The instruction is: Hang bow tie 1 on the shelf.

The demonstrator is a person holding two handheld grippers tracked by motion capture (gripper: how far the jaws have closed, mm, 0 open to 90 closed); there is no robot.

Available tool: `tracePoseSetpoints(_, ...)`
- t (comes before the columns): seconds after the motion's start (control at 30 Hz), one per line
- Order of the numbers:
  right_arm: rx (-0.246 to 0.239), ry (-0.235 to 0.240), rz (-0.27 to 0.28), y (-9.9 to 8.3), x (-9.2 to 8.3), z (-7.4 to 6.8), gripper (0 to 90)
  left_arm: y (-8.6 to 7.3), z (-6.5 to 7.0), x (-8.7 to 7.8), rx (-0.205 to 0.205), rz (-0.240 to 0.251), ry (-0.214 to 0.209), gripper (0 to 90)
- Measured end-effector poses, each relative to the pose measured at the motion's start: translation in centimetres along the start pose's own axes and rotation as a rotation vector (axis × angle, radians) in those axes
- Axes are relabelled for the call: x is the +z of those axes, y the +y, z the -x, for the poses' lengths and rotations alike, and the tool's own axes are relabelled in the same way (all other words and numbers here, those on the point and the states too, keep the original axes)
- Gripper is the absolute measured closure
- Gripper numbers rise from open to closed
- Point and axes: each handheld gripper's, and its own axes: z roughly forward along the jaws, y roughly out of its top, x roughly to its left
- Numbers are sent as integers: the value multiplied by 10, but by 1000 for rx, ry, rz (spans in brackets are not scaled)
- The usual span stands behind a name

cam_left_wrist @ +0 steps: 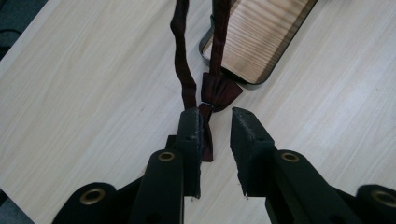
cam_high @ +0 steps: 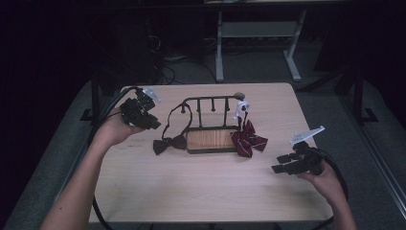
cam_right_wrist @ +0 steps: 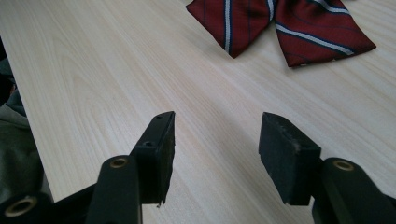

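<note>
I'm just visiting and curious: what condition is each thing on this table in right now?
Dark bow tie: lying flat, strap looped over the rack.
Striped bow tie: lying flat, hung from the rack.
Rack: upright.
Left gripper: open, dark tie between its jaws.
Right gripper: open, empty.

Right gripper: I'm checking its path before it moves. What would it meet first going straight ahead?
Probably the red bow tie with blue-and-white stripes, lying on the light wooden table ahead of the open right gripper; depth is unclear.
</note>
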Motion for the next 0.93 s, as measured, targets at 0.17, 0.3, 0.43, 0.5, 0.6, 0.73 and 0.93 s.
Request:
tracePoseSetpoints(0.17,7,-8,0,0,0,1,431,-5,5,1,2,14,-12,708)
tracePoseSetpoints(0.3,12,-8,4,-1,0,2,420,-12,9,2,0,33,-22,683)
tracePoseSetpoints(0.43,15,-8,4,-1,0,2,415,-20,12,3,-4,46,-28,673)
tracePoseSetpoints(0.5,17,-9,3,-1,0,2,412,-24,14,4,-3,49,-30,666)
tracePoseSetpoints(0.6,19,-12,3,-1,1,2,408,-30,17,6,-10,61,-35,657)
tracePoseSetpoints(0.73,19,-15,-3,0,2,1,404,-37,21,10,-8,60,-37,641)
tracePoseSetpoints(0.93,17,-18,0,0,3,1,397,-48,25,16,-21,78,-39,631)
